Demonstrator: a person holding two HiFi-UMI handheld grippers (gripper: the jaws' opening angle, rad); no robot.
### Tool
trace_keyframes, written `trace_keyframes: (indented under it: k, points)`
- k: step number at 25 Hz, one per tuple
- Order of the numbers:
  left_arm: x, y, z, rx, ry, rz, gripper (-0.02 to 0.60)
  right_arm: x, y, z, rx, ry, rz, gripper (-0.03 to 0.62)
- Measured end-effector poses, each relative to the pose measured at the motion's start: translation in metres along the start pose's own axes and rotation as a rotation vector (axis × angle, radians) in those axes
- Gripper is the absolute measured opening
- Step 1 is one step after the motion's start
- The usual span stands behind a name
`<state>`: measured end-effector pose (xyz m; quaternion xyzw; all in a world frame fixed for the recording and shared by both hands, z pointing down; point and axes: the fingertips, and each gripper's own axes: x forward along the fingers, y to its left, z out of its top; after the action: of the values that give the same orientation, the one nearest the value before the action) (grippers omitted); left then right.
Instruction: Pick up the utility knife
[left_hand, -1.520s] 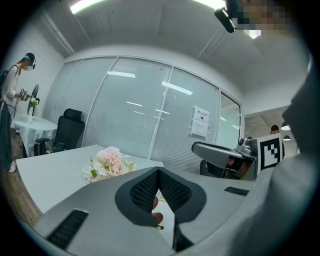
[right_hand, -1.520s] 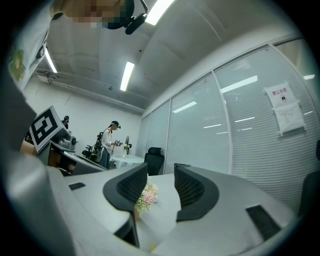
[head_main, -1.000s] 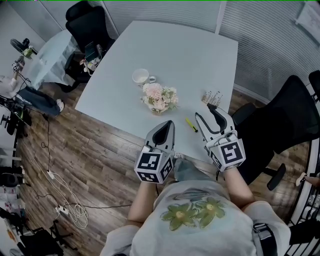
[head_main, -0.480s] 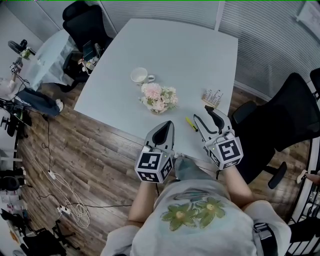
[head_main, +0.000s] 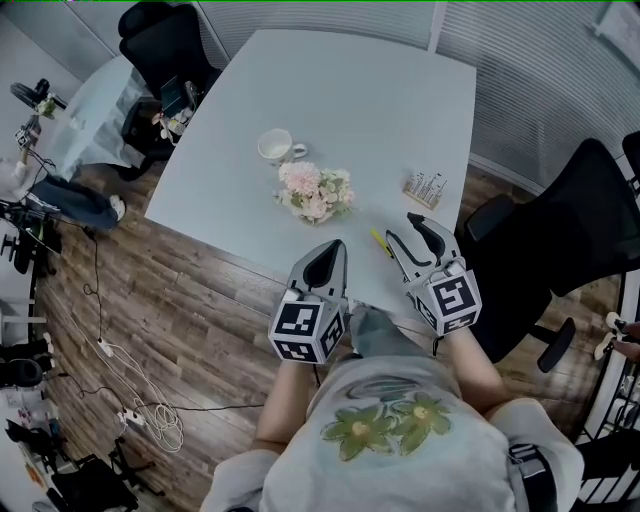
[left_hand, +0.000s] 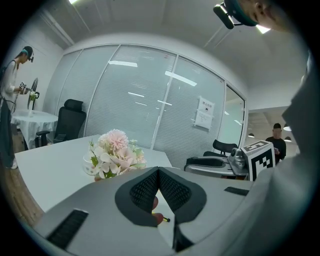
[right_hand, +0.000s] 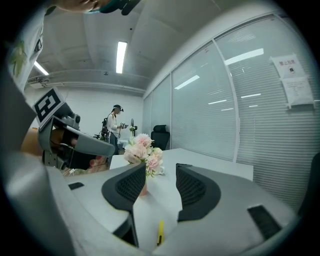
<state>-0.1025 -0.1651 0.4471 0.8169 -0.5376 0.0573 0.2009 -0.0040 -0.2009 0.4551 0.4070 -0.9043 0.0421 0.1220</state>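
Right gripper (head_main: 408, 232) edged toward utility knife (head_main: 381, 243) | jaws spread, empty | left gripper (left_hand: 158, 173) jaws pressed together

Utility knife (head_main: 381, 244): in the head view, just right of centre, it is only a thin yellow sliver, too small to make out blade or slider. In the left gripper view, low centre, the left gripper (left_hand: 159, 171) hides all but its dark-tipped end; a reddish patch there cannot be identified. In the right gripper view, bottom centre, the right gripper (right_hand: 161, 168) cuts off its near end; small upright items (head_main: 424, 188) are too small to identify.
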Motion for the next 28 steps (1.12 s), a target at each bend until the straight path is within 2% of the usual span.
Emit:
trace_keyframes:
  k: [28]
  points:
    - [0.007, 0.017, -0.023, -0.001, 0.072, 0.011, 0.002, 0.026, 0.005, -0.087, 0.036, 0.203, 0.040, 0.198]
